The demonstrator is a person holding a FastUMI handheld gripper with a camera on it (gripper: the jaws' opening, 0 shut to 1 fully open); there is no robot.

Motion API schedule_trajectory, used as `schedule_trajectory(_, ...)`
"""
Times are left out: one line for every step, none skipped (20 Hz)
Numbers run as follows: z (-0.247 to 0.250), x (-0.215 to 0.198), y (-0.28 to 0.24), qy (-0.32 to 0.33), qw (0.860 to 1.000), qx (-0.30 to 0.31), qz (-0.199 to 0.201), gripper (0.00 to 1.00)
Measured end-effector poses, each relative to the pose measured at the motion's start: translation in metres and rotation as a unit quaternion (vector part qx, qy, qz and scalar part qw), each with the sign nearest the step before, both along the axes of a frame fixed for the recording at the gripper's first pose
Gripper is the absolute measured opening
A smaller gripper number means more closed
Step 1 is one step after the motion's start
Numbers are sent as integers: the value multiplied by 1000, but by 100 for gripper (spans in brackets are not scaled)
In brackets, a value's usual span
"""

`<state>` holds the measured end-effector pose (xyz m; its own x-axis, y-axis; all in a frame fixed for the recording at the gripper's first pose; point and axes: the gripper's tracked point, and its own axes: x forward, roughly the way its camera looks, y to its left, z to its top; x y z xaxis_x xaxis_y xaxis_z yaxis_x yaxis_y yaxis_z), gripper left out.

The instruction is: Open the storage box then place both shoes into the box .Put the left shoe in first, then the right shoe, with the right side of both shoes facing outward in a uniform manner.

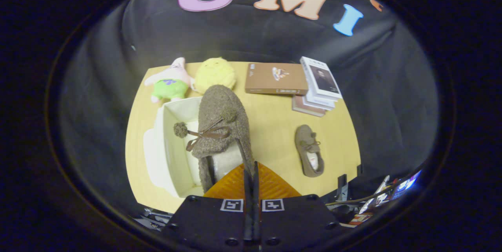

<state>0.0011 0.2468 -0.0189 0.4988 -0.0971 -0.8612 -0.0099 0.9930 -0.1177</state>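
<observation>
My gripper (251, 167) is shut on the heel rim of a brown fuzzy shoe (221, 126), which hangs raised, toe pointing away, over the open white storage box (168, 146). The shoe has a brown lace bow and a pompom dangling to its left. The box stands open on the wooden table with its lid (151, 157) lying against its left side; its inside is partly hidden by the held shoe. A second matching shoe (309, 150) lies on the table to the right of my fingers, toe pointing away.
At the table's (270, 126) far edge sit a pink star plush (170, 81), a yellow plush (215, 74), a brown box (275, 78) and a stack of books (319, 85). Cables and clutter lie beyond the near right table edge.
</observation>
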Motion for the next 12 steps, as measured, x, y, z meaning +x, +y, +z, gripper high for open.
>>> schedule_trajectory(-7,2,13,5,1000,-1,10,3)
schedule_trajectory(-18,5,23,11,1000,-3,19,4)
schedule_trajectory(-31,7,31,20,1000,-5,24,4)
schedule_trajectory(-45,11,41,30,999,-3,30,4)
schedule_trajectory(-60,14,47,40,999,-1,34,4)
schedule_trajectory(-75,18,54,50,998,0,41,4)
schedule_trajectory(-92,23,62,59,997,-2,51,4)
schedule_trajectory(-106,26,69,65,996,0,61,4)
schedule_trajectory(-119,29,77,72,995,7,71,4)
schedule_trajectory(-134,29,84,77,994,20,75,4)
schedule_trajectory(-146,28,89,84,993,34,77,4)
schedule_trajectory(-158,27,94,89,992,52,74,4)
